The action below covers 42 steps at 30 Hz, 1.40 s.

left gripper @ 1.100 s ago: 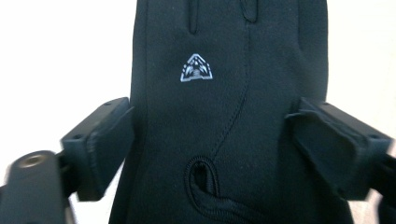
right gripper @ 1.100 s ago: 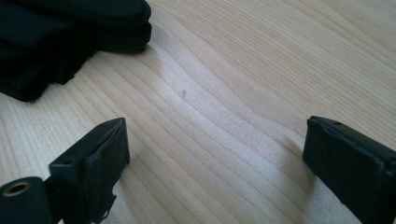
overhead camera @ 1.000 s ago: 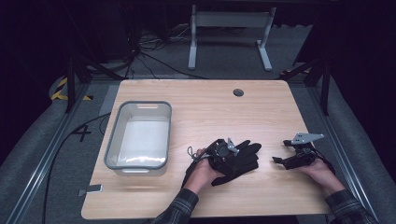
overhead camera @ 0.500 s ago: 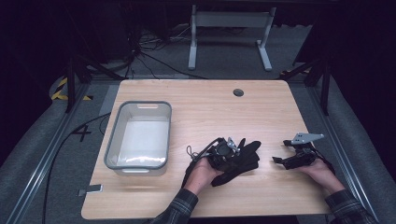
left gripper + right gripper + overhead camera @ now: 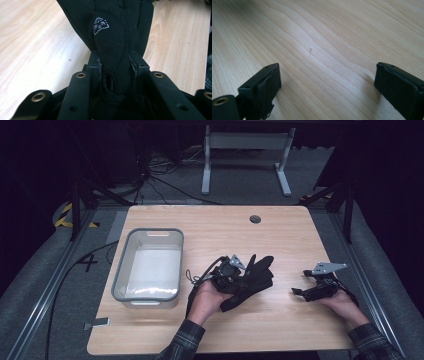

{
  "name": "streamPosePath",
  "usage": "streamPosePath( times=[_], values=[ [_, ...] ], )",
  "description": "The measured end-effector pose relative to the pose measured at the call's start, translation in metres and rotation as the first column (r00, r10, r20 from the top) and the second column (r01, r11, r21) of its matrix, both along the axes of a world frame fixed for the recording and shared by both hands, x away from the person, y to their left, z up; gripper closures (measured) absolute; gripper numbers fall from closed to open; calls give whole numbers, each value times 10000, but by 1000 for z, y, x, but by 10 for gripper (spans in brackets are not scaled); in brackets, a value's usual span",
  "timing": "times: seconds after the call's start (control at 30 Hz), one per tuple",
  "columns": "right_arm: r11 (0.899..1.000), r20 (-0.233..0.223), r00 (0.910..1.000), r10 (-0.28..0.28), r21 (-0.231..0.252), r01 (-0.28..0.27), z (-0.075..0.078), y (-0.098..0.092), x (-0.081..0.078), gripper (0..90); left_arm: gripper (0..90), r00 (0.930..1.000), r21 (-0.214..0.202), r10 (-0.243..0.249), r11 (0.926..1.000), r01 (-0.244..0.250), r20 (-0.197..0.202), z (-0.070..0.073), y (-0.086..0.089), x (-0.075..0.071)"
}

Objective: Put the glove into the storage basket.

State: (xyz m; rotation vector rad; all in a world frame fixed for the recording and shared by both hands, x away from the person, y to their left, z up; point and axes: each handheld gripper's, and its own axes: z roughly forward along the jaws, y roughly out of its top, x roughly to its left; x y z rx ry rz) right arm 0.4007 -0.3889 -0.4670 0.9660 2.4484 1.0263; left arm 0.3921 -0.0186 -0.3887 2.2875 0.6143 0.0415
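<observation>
Two grippers are over the wooden table (image 5: 280,235). On the left side sits a grey bin (image 5: 148,265) with nothing inside. Next, near the middle, the left gripper (image 5: 239,276) has just squeezed shut on a black glove (image 5: 112,37), pinching it by the cuff. The glove has a small white badge (image 5: 101,25), but I cannot read it. Over on the right, the right gripper (image 5: 327,85) rests low, its jaws wide apart, grasping nothing.

Bright tabletop, dark, perhaps underexposed surroundings
</observation>
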Motion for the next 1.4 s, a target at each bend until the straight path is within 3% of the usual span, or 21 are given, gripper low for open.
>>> streamPosePath(
  times=[0.53,0.87,1.07,1.13,1.17,1.27,1.4],
  values=[
    [10000,-8,10000,9,-4,-9,0,0,0,75,679,9956,-268,927,9954,-924,115,27,43,8],
    [10000,-32,10000,-22,0,22,0,0,0,64,679,9841,-310,1744,9844,-1734,335,37,74,10],
    [9996,-141,9996,-238,-139,236,-1,1,2,2,679,9727,-425,2272,9734,-2253,471,42,98,10],
    [9996,-132,9996,-250,-158,247,-1,1,2,0,679,9637,-404,2616,9649,-2597,535,43,109,10],
    [9996,-132,9996,-250,-158,247,-1,1,2,0,679,9637,-404,2616,9649,-2597,535,43,109,10],
    [9996,-131,9996,-251,-158,249,-1,1,2,0,679,9545,-465,2933,9556,-2910,543,44,120,9],
    [9996,-132,9996,-251,-157,249,-1,1,2,0,679,9363,-584,3465,9374,-3433,583,44,137,9]
  ],
)
